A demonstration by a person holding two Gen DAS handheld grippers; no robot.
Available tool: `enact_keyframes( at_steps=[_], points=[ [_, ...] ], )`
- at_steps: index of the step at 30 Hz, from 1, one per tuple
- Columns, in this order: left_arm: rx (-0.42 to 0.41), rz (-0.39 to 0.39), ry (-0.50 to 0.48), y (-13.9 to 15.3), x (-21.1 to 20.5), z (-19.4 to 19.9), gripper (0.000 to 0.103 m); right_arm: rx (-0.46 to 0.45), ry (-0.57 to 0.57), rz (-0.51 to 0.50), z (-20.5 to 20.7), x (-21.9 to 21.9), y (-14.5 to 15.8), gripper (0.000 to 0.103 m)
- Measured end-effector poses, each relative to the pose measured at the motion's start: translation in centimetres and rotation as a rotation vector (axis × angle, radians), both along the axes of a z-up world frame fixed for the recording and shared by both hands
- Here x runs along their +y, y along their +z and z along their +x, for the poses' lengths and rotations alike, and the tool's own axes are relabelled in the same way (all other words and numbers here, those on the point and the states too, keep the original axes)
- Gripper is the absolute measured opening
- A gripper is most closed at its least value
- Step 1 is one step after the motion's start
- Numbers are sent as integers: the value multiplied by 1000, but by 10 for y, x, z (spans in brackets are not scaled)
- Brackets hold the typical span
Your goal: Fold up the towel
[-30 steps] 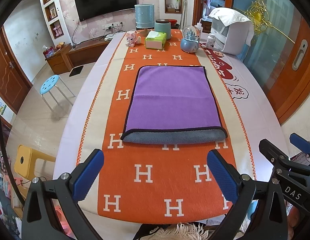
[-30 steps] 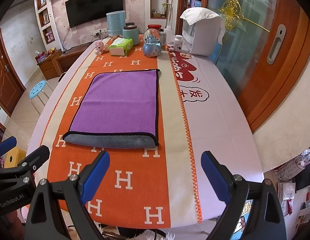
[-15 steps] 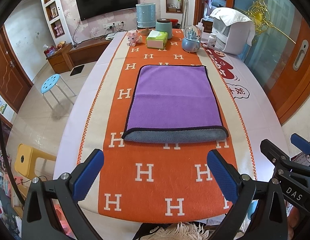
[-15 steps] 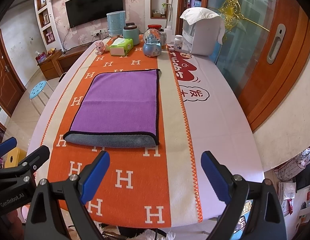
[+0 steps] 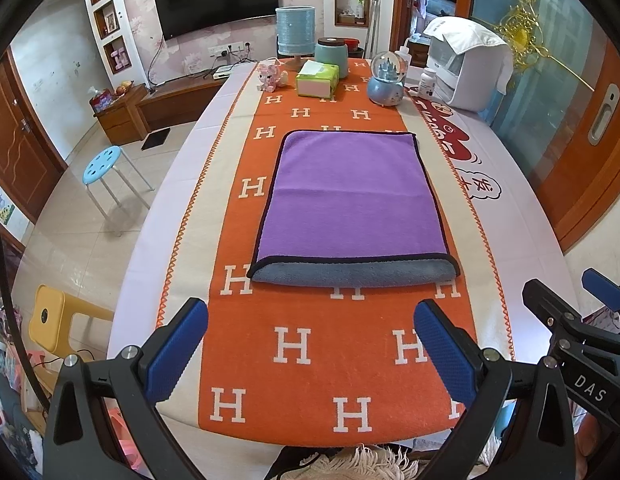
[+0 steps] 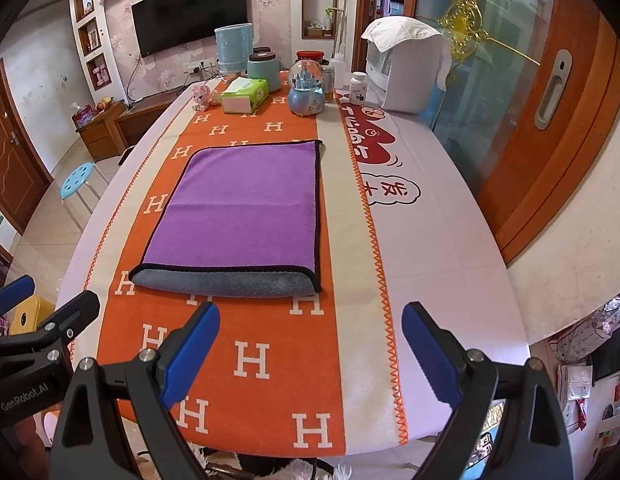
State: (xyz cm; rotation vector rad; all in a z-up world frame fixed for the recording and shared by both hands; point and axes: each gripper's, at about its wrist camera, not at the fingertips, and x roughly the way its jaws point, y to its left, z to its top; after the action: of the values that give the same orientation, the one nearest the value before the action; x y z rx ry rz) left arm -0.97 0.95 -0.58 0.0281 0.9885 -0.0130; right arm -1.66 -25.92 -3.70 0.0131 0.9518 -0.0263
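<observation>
A purple towel (image 5: 351, 196) with black trim lies flat on the orange H-pattern runner (image 5: 333, 332), its near edge turned up to show a grey underside (image 5: 349, 274). It also shows in the right wrist view (image 6: 246, 208). My left gripper (image 5: 310, 342) is open and empty, above the runner just short of the towel's near edge. My right gripper (image 6: 310, 346) is open and empty, near the table's front edge, to the right of the towel's near right corner (image 6: 315, 284).
At the table's far end stand a tissue box (image 5: 317, 78), a snow globe (image 5: 385, 80), a teal jar (image 5: 331, 56), a blue cylinder (image 5: 296, 30), a pink toy (image 5: 270, 76) and a white appliance (image 5: 465, 60). A blue stool (image 5: 102, 162) stands on the floor at left.
Both grippers have barely moved; the towel sits a touch lower in the left wrist view. Both stay open and empty.
</observation>
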Motion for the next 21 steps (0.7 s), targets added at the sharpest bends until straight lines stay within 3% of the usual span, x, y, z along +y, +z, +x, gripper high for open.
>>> enact_keyframes(
  at_steps=[21],
  points=[
    [2,0,2,0,3,2,102,1,1,2,2,1,1,91]
  ],
)
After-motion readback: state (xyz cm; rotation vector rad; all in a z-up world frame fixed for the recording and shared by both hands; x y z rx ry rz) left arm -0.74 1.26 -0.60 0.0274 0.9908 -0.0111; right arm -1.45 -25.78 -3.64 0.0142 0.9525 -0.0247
